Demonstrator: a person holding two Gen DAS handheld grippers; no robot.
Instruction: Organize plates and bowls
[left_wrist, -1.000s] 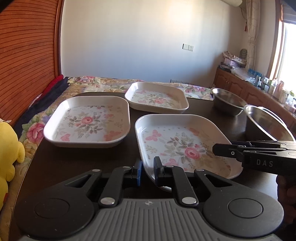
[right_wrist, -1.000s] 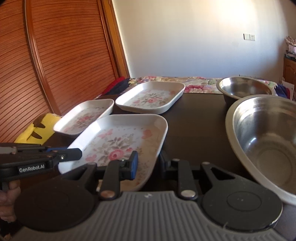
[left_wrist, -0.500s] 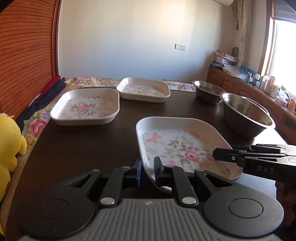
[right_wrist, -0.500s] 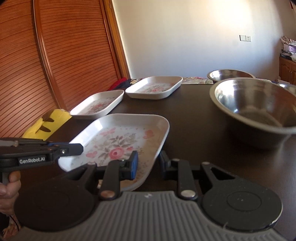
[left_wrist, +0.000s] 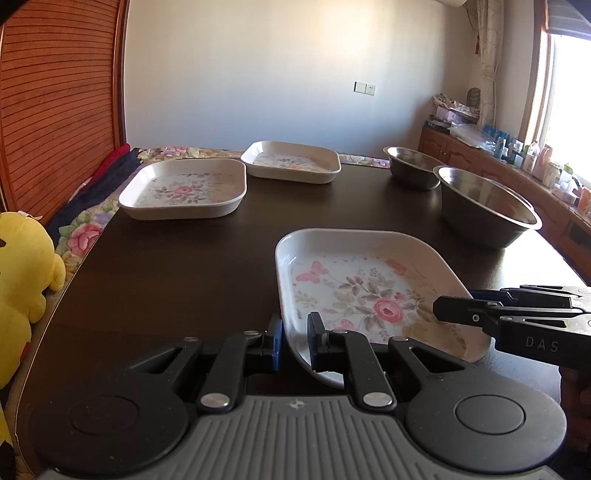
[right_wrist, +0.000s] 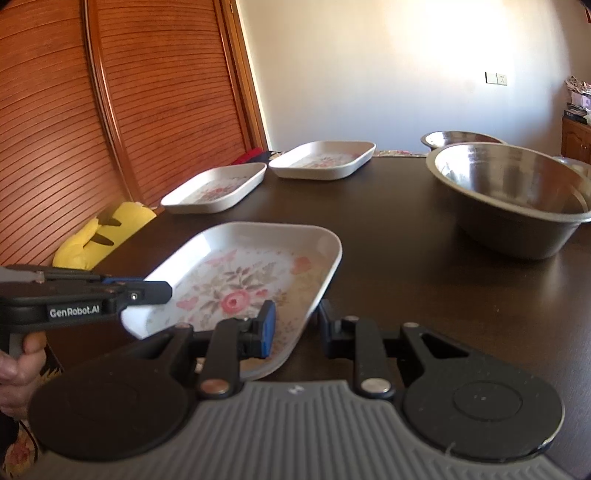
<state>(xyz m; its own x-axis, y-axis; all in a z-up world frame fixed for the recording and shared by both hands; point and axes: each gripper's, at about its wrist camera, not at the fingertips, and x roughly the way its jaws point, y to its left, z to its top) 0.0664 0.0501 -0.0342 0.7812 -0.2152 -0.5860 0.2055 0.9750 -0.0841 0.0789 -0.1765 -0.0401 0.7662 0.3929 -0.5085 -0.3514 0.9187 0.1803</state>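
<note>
Right in front of both grippers sits the white, rounded-corner rectangular plate with pink roses and butterflies painted inside (left_wrist: 369, 295), resting near the front edge of the dark brown wooden table (left_wrist: 184, 266). The left gripper (left_wrist: 295, 341) has its two fingers on either side of the plate's near left corner rim, closed in narrow around it, and the right gripper (right_wrist: 293, 325) does the same at the near right corner. One finger goes inside the plate and one outside, so I think two corners are pinched to keep the wide, flat plate level. Whether it is lifted or just resting, I cannot tell. The plate looks smooth and shiny, like hard plastic, with a low raised wall. Farther ahead and to the left of the left gripper lie two more flowered white plates, one closer (left_wrist: 183, 188) and one at the far end (left_wrist: 291, 162), close together, so that may be the stacking spot. Ahead and to the right stand a big shiny round metal bowl (left_wrist: 487, 206) and a smaller metal bowl (left_wrist: 412, 168) behind it. A soft yellow stuffed toy (left_wrist: 22, 280) sits off the table's left side.
</note>
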